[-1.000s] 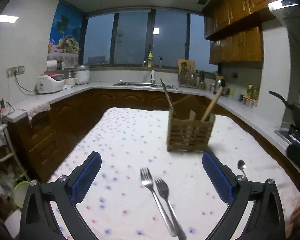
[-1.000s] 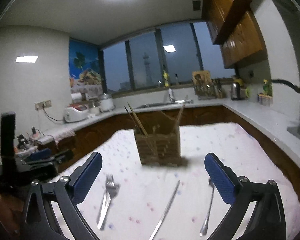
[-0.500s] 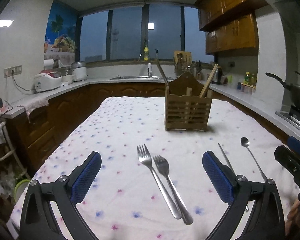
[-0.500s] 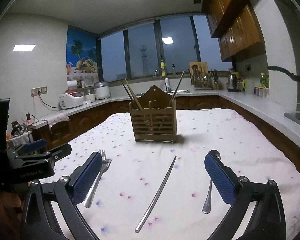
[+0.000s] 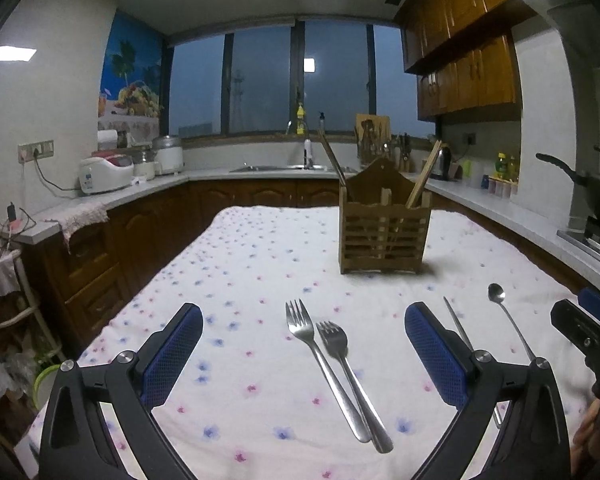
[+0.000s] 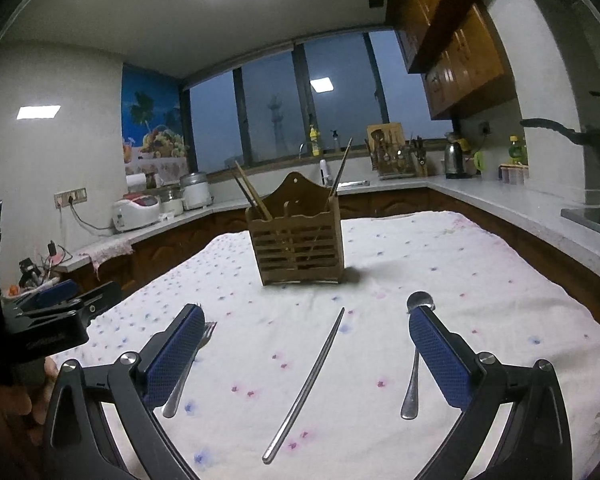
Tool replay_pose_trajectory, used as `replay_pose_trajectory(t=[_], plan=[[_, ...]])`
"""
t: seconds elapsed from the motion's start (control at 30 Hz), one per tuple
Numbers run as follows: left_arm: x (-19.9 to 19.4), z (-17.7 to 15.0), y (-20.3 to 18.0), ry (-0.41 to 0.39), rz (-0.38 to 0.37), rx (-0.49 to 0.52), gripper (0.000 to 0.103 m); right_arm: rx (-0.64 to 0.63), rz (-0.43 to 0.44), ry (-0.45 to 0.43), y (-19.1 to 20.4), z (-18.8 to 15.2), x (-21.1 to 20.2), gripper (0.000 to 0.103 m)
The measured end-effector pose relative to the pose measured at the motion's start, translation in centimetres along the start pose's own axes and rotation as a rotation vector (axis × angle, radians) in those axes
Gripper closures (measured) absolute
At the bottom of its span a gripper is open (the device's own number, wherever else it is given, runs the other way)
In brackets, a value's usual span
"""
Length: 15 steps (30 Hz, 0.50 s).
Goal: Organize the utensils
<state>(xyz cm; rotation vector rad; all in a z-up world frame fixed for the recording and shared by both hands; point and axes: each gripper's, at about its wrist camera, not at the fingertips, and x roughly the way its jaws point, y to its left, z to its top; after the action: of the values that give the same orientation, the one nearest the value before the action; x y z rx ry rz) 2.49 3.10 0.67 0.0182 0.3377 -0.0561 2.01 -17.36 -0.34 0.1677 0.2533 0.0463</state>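
Nearest to me, the left gripper [image 5: 303,350] hangs low over the desk [image 5: 260,256] with its jaws wide apart and nothing between them. Straight ahead of it two forks [image 5: 334,364] lie side by side on the flowered cloth, handles toward the person, tines pointing away, the shafts touching or nearly so near the handle ends. The right gripper [image 6: 306,354] is likewise spread and empty. Between its blue pads [image 6: 436,350] lies a single metal chopstick [image 6: 306,386], running diagonally away from it. A long-handled spoon [image 6: 414,376] lies just beside the right pad, partly hidden behind it, bowl at the far end.

Further back, well apart from all the loose pieces, stands the wooden utensil holder [image 6: 298,240], slatted, upright, with several wooden chopsticks [image 6: 252,192] already leaning out of its compartments.

Judging from this, the step in hand is the first pick. For the left side, I would take one fork only: because the pair lie so close, the jaws should come down across the shaft of the left fork where it is clear of its neighbour, near the neck, not at the handles. For the right, the chopstick is thin and flat on soft cloth, so press the pads down into the fabric on either side of its middle before closing, or it may roll or tip out.

Beyond the holder are the sink [image 5: 292,167] and the dark windows.
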Motion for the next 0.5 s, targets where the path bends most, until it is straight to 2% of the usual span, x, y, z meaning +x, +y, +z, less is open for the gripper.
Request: replay_pose_trajectory(t=[0.5], plan=[[-0.72,-0.55,0.33,-0.026,-0.009,0.001,0.001,-0.02,-0.016,-0.012,0.47,0.08,-0.14,0.0]])
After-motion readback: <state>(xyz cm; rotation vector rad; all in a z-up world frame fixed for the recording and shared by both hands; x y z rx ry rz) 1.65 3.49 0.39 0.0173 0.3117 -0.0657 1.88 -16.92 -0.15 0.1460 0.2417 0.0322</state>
